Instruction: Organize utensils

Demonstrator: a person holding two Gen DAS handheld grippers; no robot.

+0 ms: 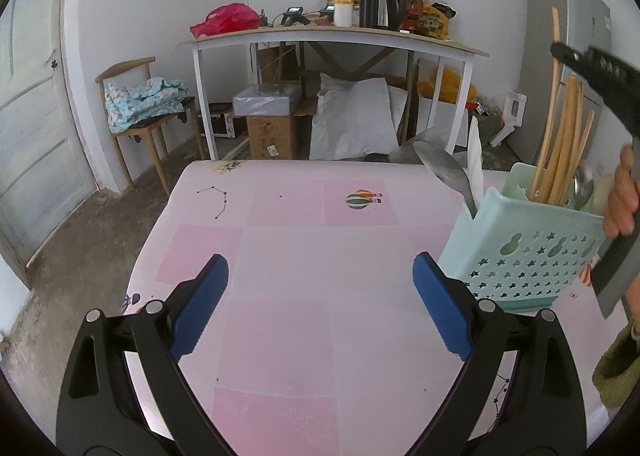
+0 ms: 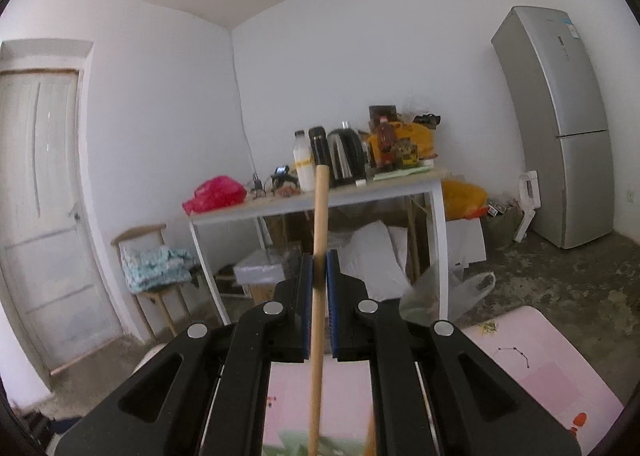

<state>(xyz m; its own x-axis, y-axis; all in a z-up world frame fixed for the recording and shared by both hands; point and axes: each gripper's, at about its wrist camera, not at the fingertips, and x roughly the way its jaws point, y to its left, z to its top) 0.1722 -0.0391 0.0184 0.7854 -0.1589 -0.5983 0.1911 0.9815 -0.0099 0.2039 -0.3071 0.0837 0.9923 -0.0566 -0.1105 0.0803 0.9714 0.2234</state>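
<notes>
A mint basket (image 1: 520, 252) with star-shaped holes stands tilted on the pink table (image 1: 300, 256), at its right side. It holds several wooden chopsticks (image 1: 560, 152), a metal ladle (image 1: 444, 172), a white scoop (image 1: 475, 160) and a metal spoon (image 1: 582, 184). My left gripper (image 1: 322, 288) hovers open over bare tabletop, just left of the basket, with nothing between its blue pads. My right gripper (image 2: 319, 268) is shut on one wooden chopstick (image 2: 319, 232), which stands upright above the basket. In the left wrist view that right gripper (image 1: 560, 52) sits top right, a hand (image 1: 622, 196) below it.
Beyond the pink table stands a white-legged table (image 1: 332, 34) crowded with a kettle, flask, bottle and bags, with boxes and sacks beneath. A wooden chair (image 1: 140, 112) with a cloth is at the left, a door (image 1: 32, 144) further left, a grey fridge (image 2: 560, 128) at the right.
</notes>
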